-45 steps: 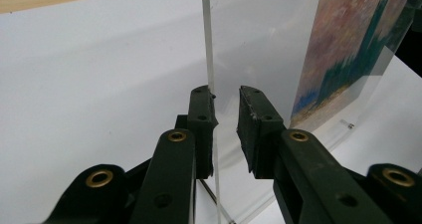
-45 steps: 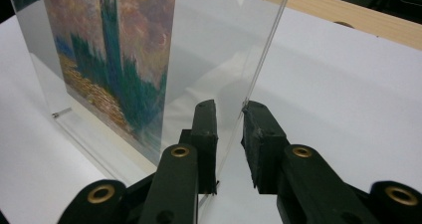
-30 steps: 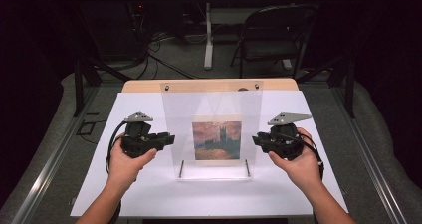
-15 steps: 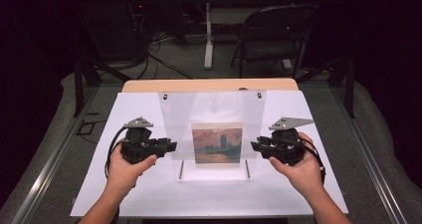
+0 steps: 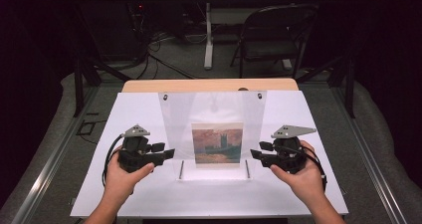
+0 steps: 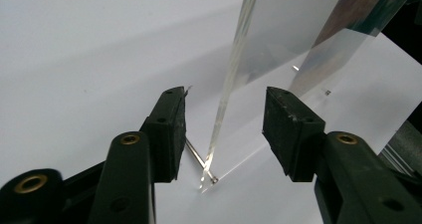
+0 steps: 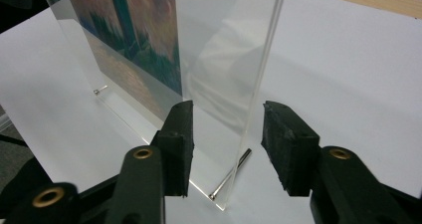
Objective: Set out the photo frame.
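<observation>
A clear acrylic picture frame (image 5: 214, 114) stands upright in the middle of the white table (image 5: 149, 199), holding a small painted print (image 5: 217, 144) of a tower. My left gripper (image 5: 168, 153) is open at the frame's left edge; in the left gripper view that edge (image 6: 231, 74) rises between the jaws, untouched, with a metal pin (image 6: 199, 159) at its foot. My right gripper (image 5: 255, 154) is open at the right edge. The right gripper view has that edge (image 7: 263, 74) between the jaws, with the print (image 7: 134, 30) and a pin (image 7: 231, 176) by it.
Beyond the white table's far wooden edge (image 5: 209, 84) a black folding chair (image 5: 271, 35) and a table leg (image 5: 209, 35) stand on the dark floor with cables. Bare white surface lies in front of the frame and to both sides.
Both hands have moved inward and a little nearer, bringing each open gripper up to a side edge of the frame. The frame has not moved.
</observation>
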Demonstrator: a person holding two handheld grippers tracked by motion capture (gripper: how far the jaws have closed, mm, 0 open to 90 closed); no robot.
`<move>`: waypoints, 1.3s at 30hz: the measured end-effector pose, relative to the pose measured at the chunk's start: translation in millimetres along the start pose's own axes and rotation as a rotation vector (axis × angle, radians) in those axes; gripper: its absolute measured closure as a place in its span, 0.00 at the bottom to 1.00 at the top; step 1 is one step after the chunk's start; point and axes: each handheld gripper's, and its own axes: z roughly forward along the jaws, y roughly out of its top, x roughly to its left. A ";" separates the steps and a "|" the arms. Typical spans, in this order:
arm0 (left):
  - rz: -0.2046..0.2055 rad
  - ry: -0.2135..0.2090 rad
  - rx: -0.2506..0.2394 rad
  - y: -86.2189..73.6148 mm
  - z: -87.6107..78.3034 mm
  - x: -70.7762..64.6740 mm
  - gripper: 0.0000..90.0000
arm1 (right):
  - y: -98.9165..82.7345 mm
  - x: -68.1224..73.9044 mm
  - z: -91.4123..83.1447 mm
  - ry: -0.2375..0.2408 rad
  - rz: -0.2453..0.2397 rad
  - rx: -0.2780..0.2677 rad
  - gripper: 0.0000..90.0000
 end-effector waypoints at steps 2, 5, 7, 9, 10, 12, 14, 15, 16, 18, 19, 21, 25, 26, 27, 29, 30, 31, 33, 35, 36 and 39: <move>-0.001 0.002 -0.009 -6.4 0.0 2.5 0.54 | -7.0 -0.4 0.2 -0.006 0.008 0.000 0.59; 0.004 0.009 -0.008 -12.2 0.3 4.7 0.53 | -13.3 -2.7 0.8 -0.013 0.005 0.000 0.57; -0.014 0.027 -0.018 -22.7 3.0 9.4 0.53 | -23.7 -6.0 2.4 -0.028 0.023 0.014 0.58; -0.021 0.021 -0.019 -26.1 4.1 12.0 0.53 | -26.9 -7.7 3.0 -0.036 0.024 0.018 0.57; -0.034 0.025 -0.030 -33.0 7.1 16.7 0.53 | -33.7 -11.1 4.6 -0.052 0.031 0.021 0.57; -0.033 0.033 -0.034 -36.6 8.7 18.8 0.53 | -40.3 -14.4 5.8 -0.066 0.049 0.031 0.57; -0.044 0.042 -0.041 -45.0 12.8 23.6 0.52 | -43.8 -16.6 7.6 -0.070 0.052 0.022 0.57; -0.060 0.043 -0.045 -51.6 16.4 27.7 0.52 | -50.5 -20.2 10.6 -0.077 0.062 0.029 0.57; -0.066 0.049 -0.046 -54.7 18.3 29.7 0.52 | -53.9 -21.6 12.4 -0.082 0.066 0.039 0.57; -0.065 0.053 -0.048 -57.8 20.1 31.8 0.51 | -61.1 -24.0 17.7 -0.095 0.071 0.044 0.57; -0.062 0.067 -0.047 -60.8 22.0 33.7 0.51 | -61.1 -24.0 17.7 -0.095 0.071 0.044 0.57; -0.055 0.087 -0.047 -64.7 24.6 36.8 0.50 | -67.9 -26.9 22.8 -0.105 0.068 0.047 0.55; -0.076 0.091 -0.061 -72.8 29.3 44.8 0.49 | -79.0 -32.3 30.5 -0.129 0.077 0.024 0.54; -0.076 0.086 -0.060 -74.2 29.8 46.1 0.49 | -80.7 -33.4 31.2 -0.131 0.081 0.022 0.54; -0.076 0.086 -0.060 -74.2 29.8 46.1 0.49 | -80.7 -33.4 31.2 -0.131 0.081 0.022 0.54; -0.065 0.117 -0.063 -78.6 34.7 46.8 0.49 | -85.1 -36.5 33.0 -0.140 0.095 0.005 0.54; -0.065 0.117 -0.063 -78.6 34.7 46.8 0.49 | -85.8 -37.4 33.3 -0.138 0.097 0.001 0.54; -0.055 0.114 -0.050 -80.6 37.9 46.9 0.49 | -87.2 -39.0 34.2 -0.140 0.099 -0.008 0.54; -0.056 0.110 -0.046 -81.4 40.2 46.4 0.49 | -88.1 -39.3 35.1 -0.141 0.106 -0.014 0.54; -0.051 0.111 -0.044 -82.0 42.8 45.6 0.49 | -90.5 -40.4 37.4 -0.139 0.113 -0.005 0.54; -0.046 0.116 -0.050 -82.4 44.3 44.9 0.48 | -92.2 -40.7 39.9 -0.140 0.112 0.009 0.53; -0.039 0.107 -0.044 -83.3 46.6 45.0 0.48 | -94.0 -40.5 43.4 -0.135 0.109 0.020 0.53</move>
